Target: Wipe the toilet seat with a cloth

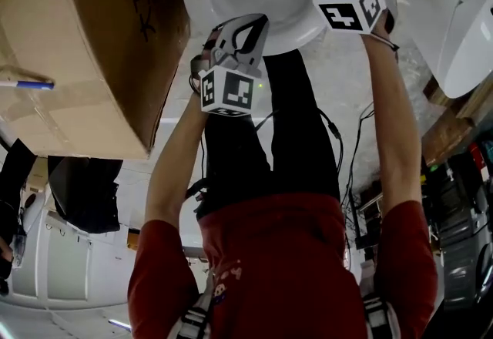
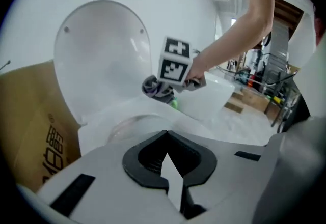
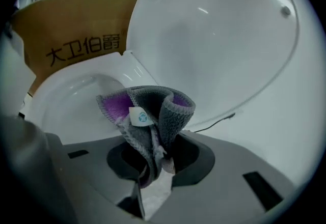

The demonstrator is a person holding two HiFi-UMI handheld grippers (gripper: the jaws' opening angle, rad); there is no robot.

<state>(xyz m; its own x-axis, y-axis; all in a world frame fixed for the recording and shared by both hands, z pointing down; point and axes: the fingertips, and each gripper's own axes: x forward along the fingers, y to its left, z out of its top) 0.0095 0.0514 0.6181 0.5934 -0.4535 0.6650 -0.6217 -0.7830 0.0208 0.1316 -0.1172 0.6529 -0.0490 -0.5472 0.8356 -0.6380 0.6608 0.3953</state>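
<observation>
Beyond the clamped cloth (image 3: pixel 147 116), box (image 3: pixel 66 19) reads "大卫伯爵".

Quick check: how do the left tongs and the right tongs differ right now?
The right tongs are shut on a grey-and-purple cloth; the left tongs are shut on nothing. In the head view the right tongs reach further back along the toilet bowl, while the left tongs sit at its near rim. Both angle down toward the toilet bowl.
</observation>
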